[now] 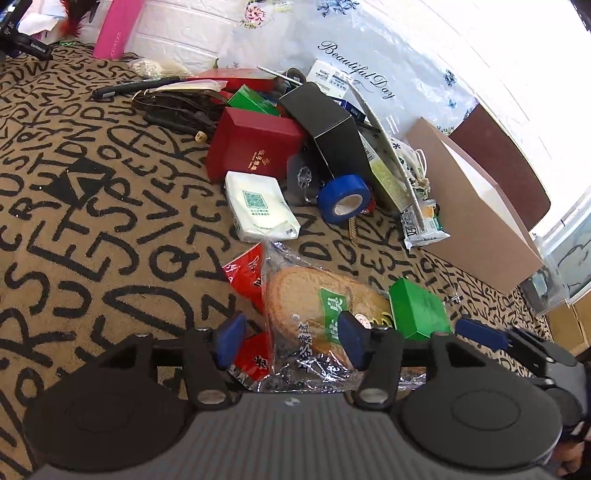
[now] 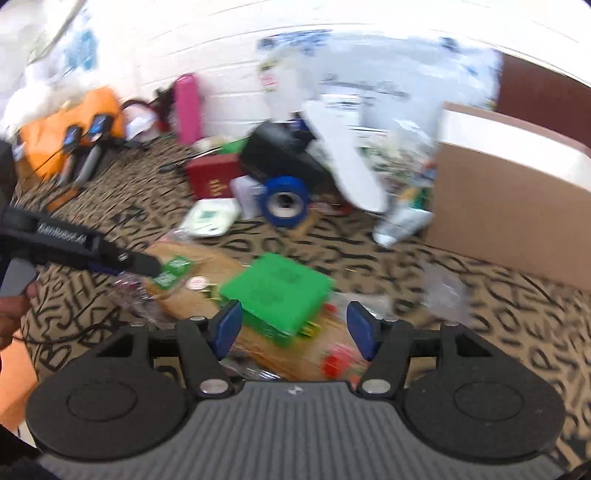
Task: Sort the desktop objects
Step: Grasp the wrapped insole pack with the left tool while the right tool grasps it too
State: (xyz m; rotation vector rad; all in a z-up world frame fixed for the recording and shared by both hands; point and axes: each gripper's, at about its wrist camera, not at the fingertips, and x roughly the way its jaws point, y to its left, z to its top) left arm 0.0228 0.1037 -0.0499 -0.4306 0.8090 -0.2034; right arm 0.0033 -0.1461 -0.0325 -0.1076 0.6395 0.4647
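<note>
Landmark: blue tape roll (image 1: pixel 343 199), lying on its side on the letter-print cloth (image 1: pixel 92 206) that covers the table.
Pile: just behind the tape roll, a black box (image 1: pixel 328 129) leans on a red box (image 1: pixel 255 146); a white tissue pack (image 1: pixel 258 206) lies just left of the roll.
Cardboard box: stands right of the tape roll (image 1: pixel 476 218), open, its brown side facing the pile.
Bread bag: a clear bag holding a round flat bread (image 1: pixel 314 306) lies nearer the camera than the tape roll, with a red packet (image 1: pixel 247 273) against its left edge.
Green box: rests beside the bread bag's right end (image 1: pixel 417 308), nearer than the tape roll; in the right wrist view it sits on the clear wrapping (image 2: pixel 277 291).
Left gripper: (image 1: pixel 291 338) poised over the bread bag, jaws wide, nothing between the blue pads (image 1: pixel 231 339).
Right gripper: (image 2: pixel 295 326) over the green box, jaws wide, holding nothing; the box's near corner lies between the pads, contact unclear. This view is motion-blurred.
Far side: a pink box (image 1: pixel 116 27) leans on the white wall, well left of and behind the tape roll.
</note>
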